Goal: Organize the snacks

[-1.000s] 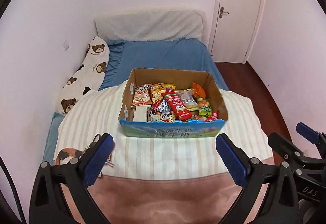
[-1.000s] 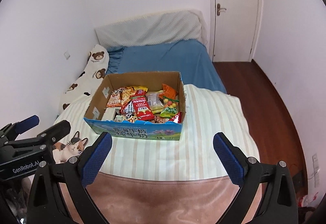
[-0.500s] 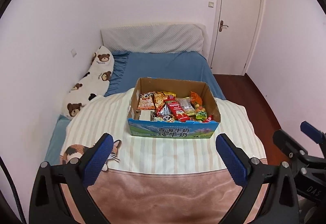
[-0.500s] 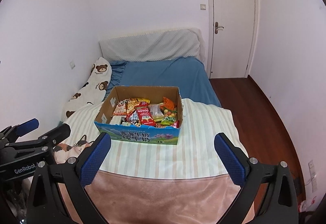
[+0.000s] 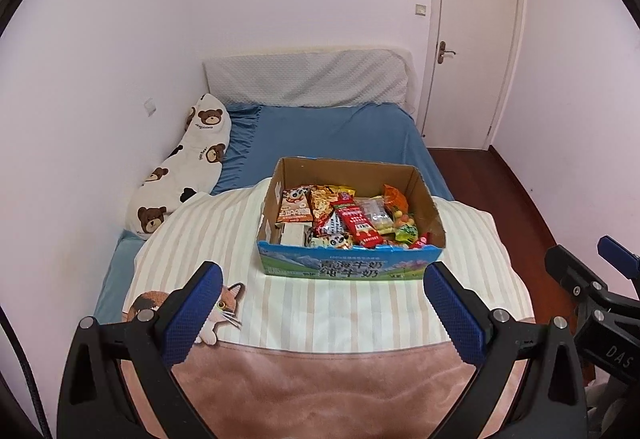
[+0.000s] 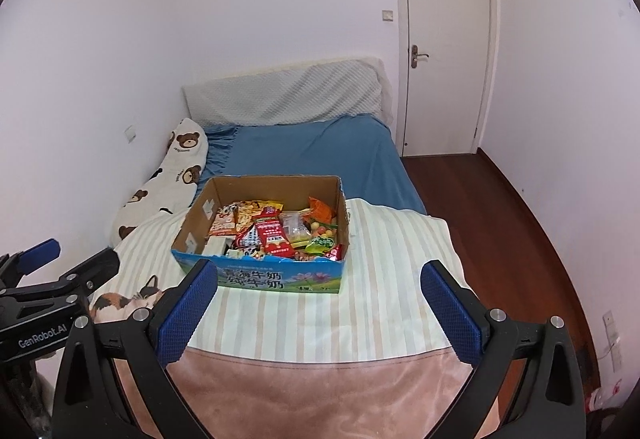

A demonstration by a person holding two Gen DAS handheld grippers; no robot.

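Note:
A cardboard box with a blue printed front stands on the striped blanket in the middle of the bed. Several snack packets fill it, among them a long red one. My left gripper hangs open over the blanket's near end, short of the box, with nothing between its blue pads. My right gripper is open and bare as well, a little right of the box. Each gripper shows at the edge of the other's view: the right gripper and the left gripper.
A striped blanket with a cat print and pink border covers the bed's near half over a blue sheet. A long bear-print pillow lies along the left wall. A shut white door and wooden floor are to the right.
Both grippers have pulled back and up from the box, which now looks smaller and farther away. Both stayed open with nothing in them.

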